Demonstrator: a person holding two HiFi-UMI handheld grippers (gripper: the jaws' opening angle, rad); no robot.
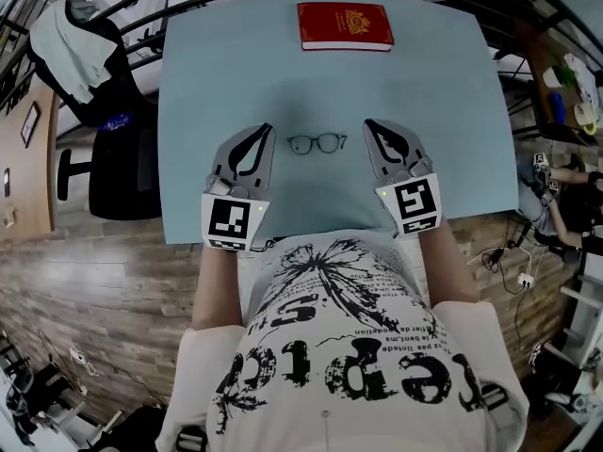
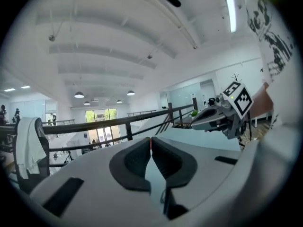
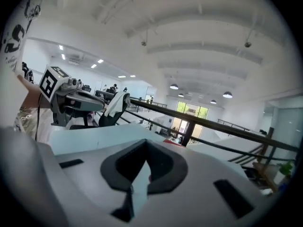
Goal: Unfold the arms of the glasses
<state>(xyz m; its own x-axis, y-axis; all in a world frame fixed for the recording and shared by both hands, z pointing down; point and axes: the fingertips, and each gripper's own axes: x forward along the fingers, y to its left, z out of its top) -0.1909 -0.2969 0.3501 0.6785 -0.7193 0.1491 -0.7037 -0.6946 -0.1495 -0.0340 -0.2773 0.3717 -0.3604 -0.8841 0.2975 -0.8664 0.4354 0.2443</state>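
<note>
A pair of dark-rimmed glasses (image 1: 317, 143) lies on the pale blue table (image 1: 236, 73), lenses facing me, between my two grippers. My left gripper (image 1: 267, 130) is just left of them, raised above the table and shut with nothing between its jaws. To the right of the glasses my right gripper (image 1: 368, 124) is likewise raised, shut and empty. In the left gripper view the jaws (image 2: 151, 142) meet at their tips, and the right gripper (image 2: 222, 112) shows beyond. The right gripper view has its closed jaws (image 3: 144, 143) and the left gripper (image 3: 71, 100). Neither gripper view shows the glasses.
A red book (image 1: 345, 26) lies at the table's far edge. A black office chair (image 1: 113, 172) with a white cloth (image 1: 71, 40) over it stands left of the table. Dark railings (image 3: 208, 129) run beyond the table. Clutter fills the floor at the right.
</note>
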